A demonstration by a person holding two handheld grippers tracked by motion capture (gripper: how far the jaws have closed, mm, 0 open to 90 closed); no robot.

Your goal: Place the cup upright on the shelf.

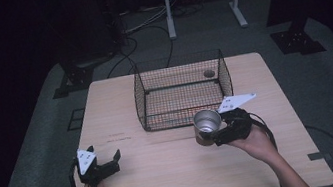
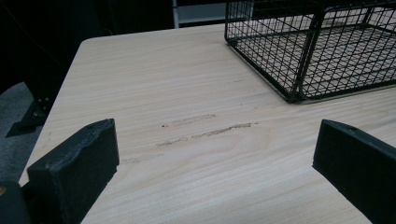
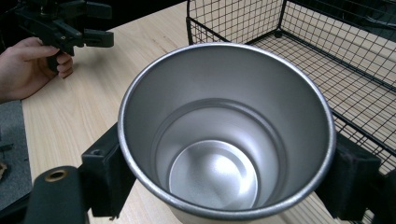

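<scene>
A shiny steel cup (image 1: pixel 207 125) (image 3: pixel 224 135) stands upright and empty just in front of the black wire basket (image 1: pixel 182 91) (image 3: pixel 327 56). My right gripper (image 1: pixel 216 133) (image 3: pixel 224 182) is shut on the cup, one black jaw against each side of its wall. Whether the cup rests on the wooden table (image 1: pixel 167 174) or hangs just above it, I cannot tell. My left gripper (image 1: pixel 104 161) (image 2: pixel 215 168) sits low over the table's front left with its jaws wide apart and nothing between them. It also appears at the far left of the right gripper view, held in a hand (image 3: pixel 28 65).
The basket (image 2: pixel 317 51) is open-topped and empty, standing mid-table toward the back. Faint scuff marks (image 2: pixel 205 128) cross the wood ahead of my left gripper. Dark floor, cables and a white frame's legs (image 1: pixel 200 2) lie beyond the table's far edge.
</scene>
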